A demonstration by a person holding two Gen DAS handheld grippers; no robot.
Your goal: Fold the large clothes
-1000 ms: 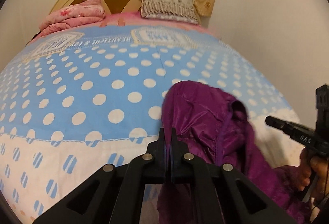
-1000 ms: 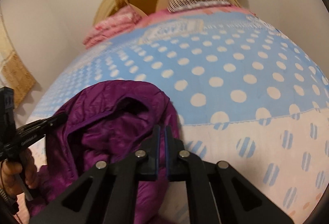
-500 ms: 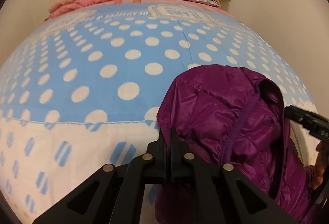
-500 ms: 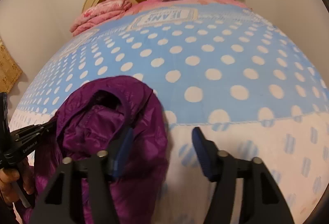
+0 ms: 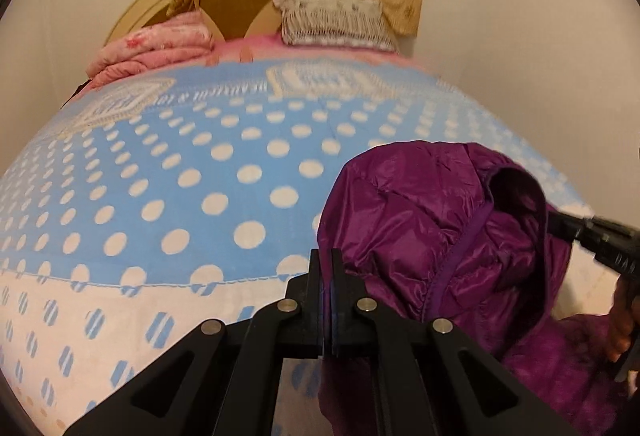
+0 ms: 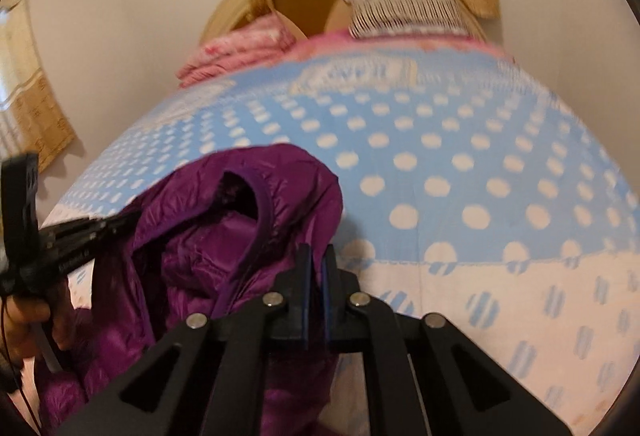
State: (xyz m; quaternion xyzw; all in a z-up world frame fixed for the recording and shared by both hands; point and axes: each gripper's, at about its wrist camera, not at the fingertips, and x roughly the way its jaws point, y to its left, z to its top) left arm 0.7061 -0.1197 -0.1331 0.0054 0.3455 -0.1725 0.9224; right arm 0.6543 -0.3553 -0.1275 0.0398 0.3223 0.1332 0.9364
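On the left side, the left gripper (image 5: 327, 268) has its jaws pressed together on an edge of the purple jacket (image 5: 420, 236); a sliver of purple fabric shows between the pads and cloth hangs below them. The jacket is a quilted, shiny puffer, bunched in a lifted heap over the near right part of the bed (image 5: 180, 176), above the polka-dot blue bedspread and its white striped border. Its hood or collar opening gapes toward the camera.

Further right, the right gripper (image 6: 316, 268) is also closed. Its own view is blurred, so it only seems to pinch the jacket's edge near the darker purple trim; the left view shows its tip against the fabric by the opening. Its jaws have just been closing, with jacket cloth between them.

At the head of the bed lie a pink folded quilt (image 5: 156, 52) and a striped pillow (image 5: 332, 22), well apart from the jacket.

The step in hand looks like spreading the garment flat before any fold. To do it well, the two grips should sit at matching points, shoulders or hem corners, then draw apart so the slippery fabric hangs straight, and lower onto the open blue area. The shell is slick and puffy, so a shallow pinch could slip.
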